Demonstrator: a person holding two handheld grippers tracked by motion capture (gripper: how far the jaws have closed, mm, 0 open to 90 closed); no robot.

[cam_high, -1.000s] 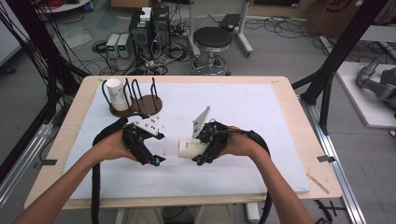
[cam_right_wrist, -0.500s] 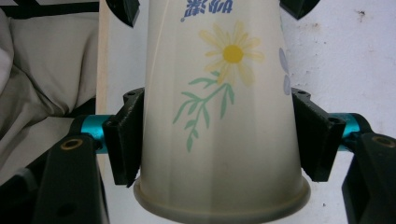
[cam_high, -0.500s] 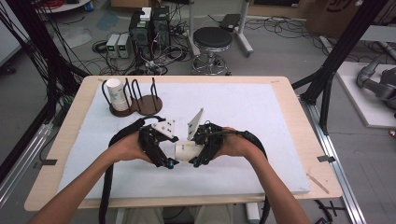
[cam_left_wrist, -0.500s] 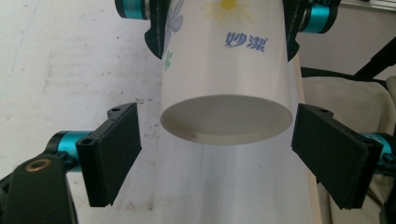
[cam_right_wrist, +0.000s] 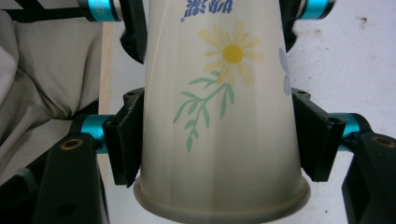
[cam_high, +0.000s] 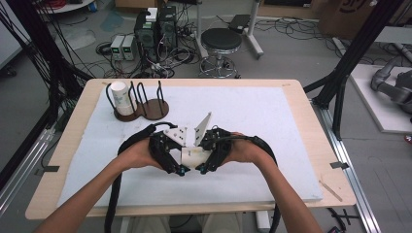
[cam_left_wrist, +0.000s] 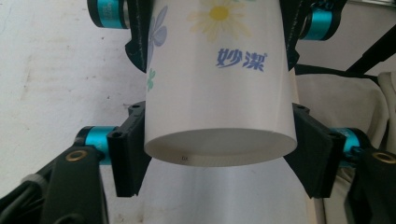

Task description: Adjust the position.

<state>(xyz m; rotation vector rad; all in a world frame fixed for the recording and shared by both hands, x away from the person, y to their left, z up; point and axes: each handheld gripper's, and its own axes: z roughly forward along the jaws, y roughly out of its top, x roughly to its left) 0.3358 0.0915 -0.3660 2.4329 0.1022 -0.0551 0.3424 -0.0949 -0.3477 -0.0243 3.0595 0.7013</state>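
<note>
A white paper cup with a daisy print and blue lettering lies level between my two grippers, just above the white mat. My left gripper has just been closing on it. In the left gripper view its jaws press both sides of the cup near the base. My right gripper is shut on the same cup near the rolled rim. Each gripper view shows the other gripper's black jaws and blue rollers at the top, on the cup's far end.
A white mat covers the wooden table. At the back left stands a brown wire cup holder with a stack of white cups in it. A stool and electronics sit on the floor beyond the table.
My left hand has moved right to the cup, and its jaws have come from wide apart onto the cup's sides. The right hand and cup stayed where they were.
</note>
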